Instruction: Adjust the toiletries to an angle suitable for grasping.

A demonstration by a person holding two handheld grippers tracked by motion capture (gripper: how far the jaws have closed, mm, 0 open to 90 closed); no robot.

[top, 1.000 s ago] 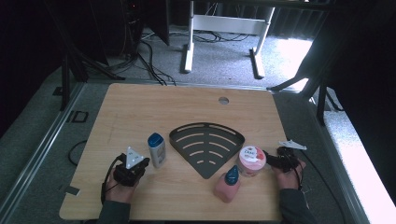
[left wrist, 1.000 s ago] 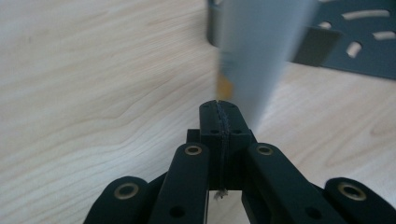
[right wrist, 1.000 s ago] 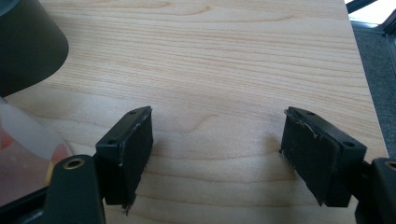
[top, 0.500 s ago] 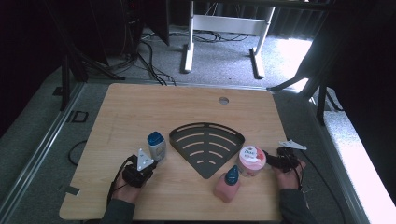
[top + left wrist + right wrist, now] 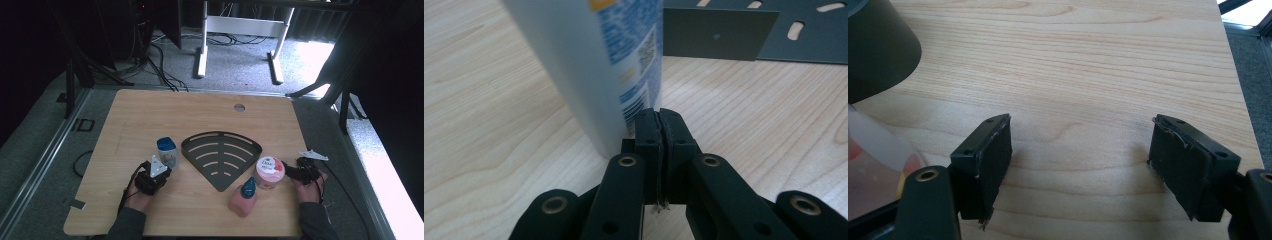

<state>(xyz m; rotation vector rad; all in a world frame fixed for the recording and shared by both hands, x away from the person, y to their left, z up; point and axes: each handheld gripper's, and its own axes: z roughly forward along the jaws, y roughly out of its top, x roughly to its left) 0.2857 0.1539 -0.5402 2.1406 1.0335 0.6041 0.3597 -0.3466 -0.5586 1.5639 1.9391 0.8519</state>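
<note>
A white bottle with a blue cap stands left of the dark fan-shaped rack. My left gripper sits just in front of it, shut with nothing between its pads. In the left gripper view the closed tips are low beside the bottle's base, at its right side. A pink jar with a white lid stands by the rack's right corner. My right gripper rests next to it, open and empty. In the right gripper view the jaws stand wide over bare wood, the jar at the left edge.
A pink bottle with a blue cap stands near the front edge, between my hands. The wooden table has a small round hole at the back. The rack's wall is near my right gripper's left jaw.
My left gripper has moved right and forward, up to the white bottle, and stays shut. The right gripper has kept still.
</note>
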